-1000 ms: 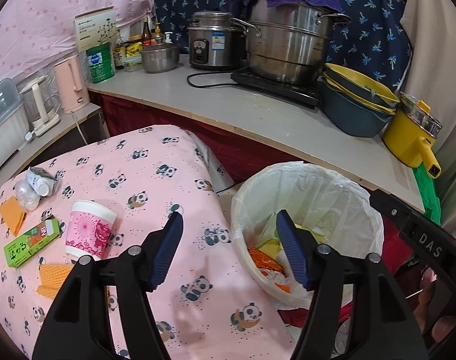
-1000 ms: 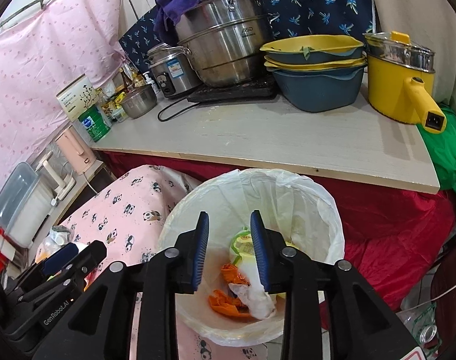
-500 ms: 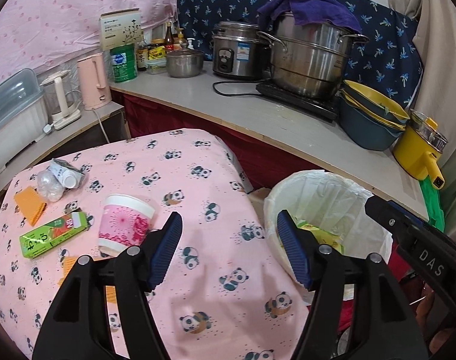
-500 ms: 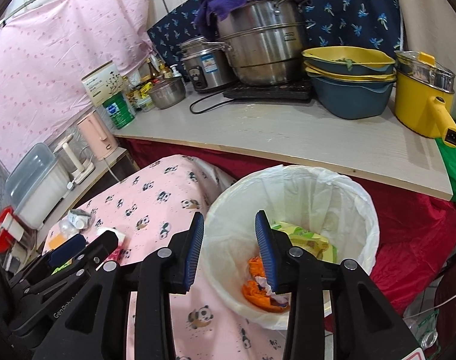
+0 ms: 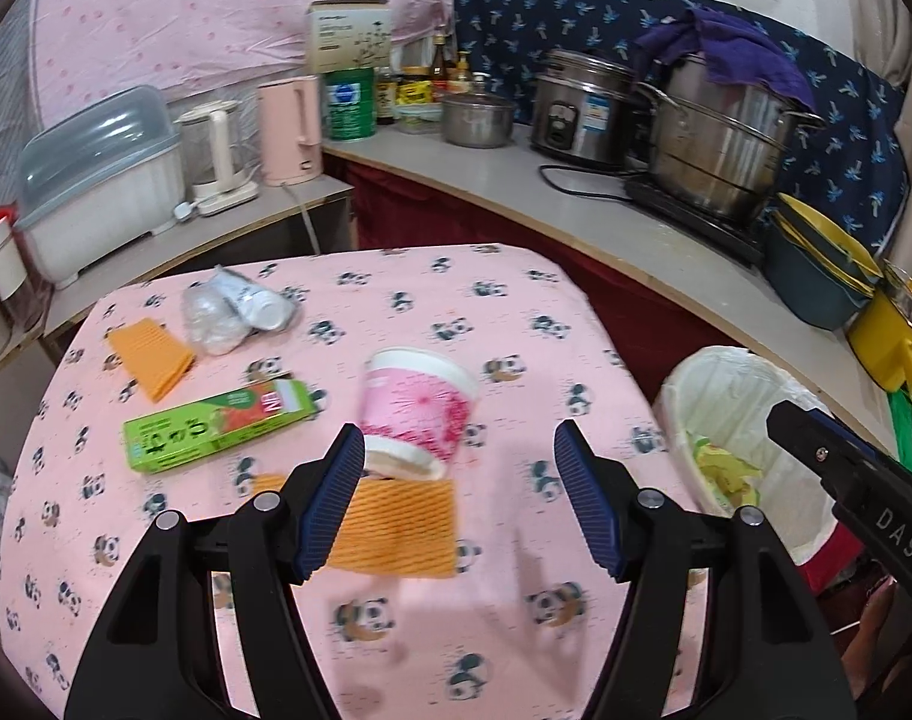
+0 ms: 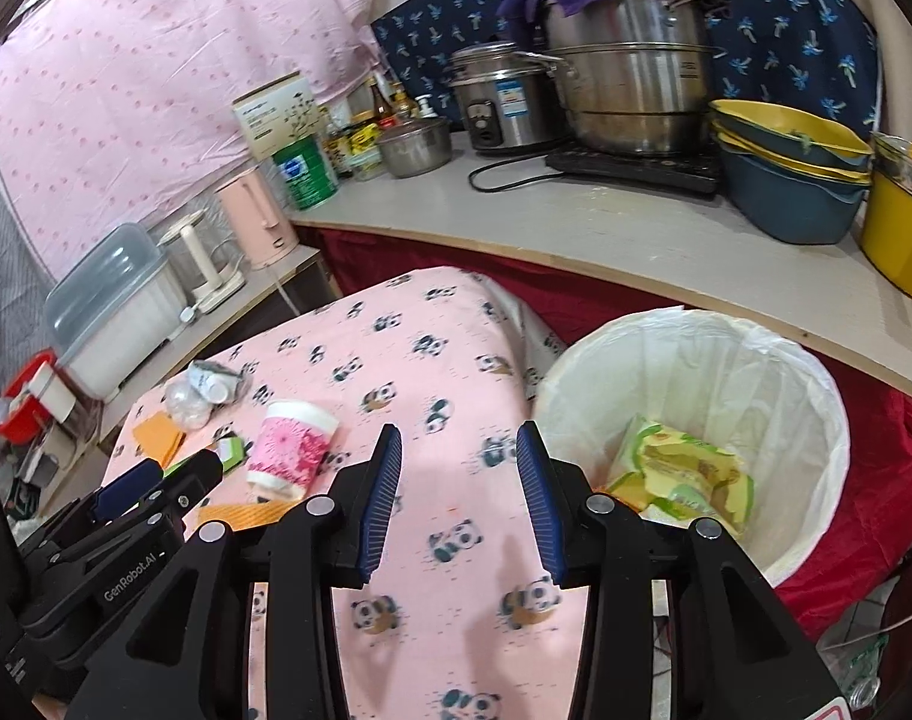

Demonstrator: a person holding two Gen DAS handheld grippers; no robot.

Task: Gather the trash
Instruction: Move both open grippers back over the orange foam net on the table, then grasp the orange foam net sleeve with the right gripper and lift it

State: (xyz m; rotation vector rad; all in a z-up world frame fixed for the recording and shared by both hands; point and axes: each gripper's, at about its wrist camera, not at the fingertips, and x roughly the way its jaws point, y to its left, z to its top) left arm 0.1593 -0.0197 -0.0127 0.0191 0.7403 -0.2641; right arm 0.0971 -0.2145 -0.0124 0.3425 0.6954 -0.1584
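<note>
**Two hand-held grippers above a panda-print worktop beside a lined bin**

Left wrist view: the left hand-held gripper (image 5: 459,495) stands wide open, nothing between its pads. Below it on the pink panda-print worktop (image 5: 516,300) lie a pink paper cup (image 5: 417,414) on its side, an orange wrapper (image 5: 396,522) touching the cup's base, a green carton (image 5: 216,426), a second orange wrapper (image 5: 151,354) and crumpled clear plastic (image 5: 237,312). The white-lined trash bin (image 5: 750,420) stands at the right, off the worktop's edge.

Right wrist view: the right hand-held gripper (image 6: 459,504) is empty, its jaws parted and just now widening. It hangs over the worktop's edge, with the bin just to its right. Yellow-green wrappers (image 6: 684,474) lie inside the bin. The cup lies to its left.
</note>
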